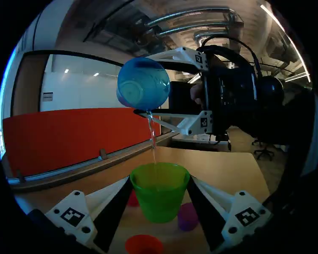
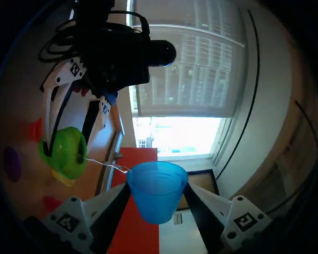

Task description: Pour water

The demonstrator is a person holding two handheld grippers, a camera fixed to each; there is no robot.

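One blue cup point(image 1: 143, 84) pours water point(image 1: 152, 135) into green cup point(image 1: 160, 197).

An open-plan office. Overhead, an unfinished ceiling carries exposed metal ducts point(image 1: 193, 19) and long strip lights point(image 1: 286, 34). A light wooden desk point(image 1: 227, 165) has a red divider screen point(image 1: 74, 135) standing along its far edge, with a glazed partition wall point(image 1: 82, 91) behind it. A black swivel chair point(image 1: 265, 150) on castors stands on the floor past the desk's right edge. In the right gripper view, a tall window point(image 2: 176, 135) has slatted blinds point(image 2: 188, 72) lowered over its upper part.
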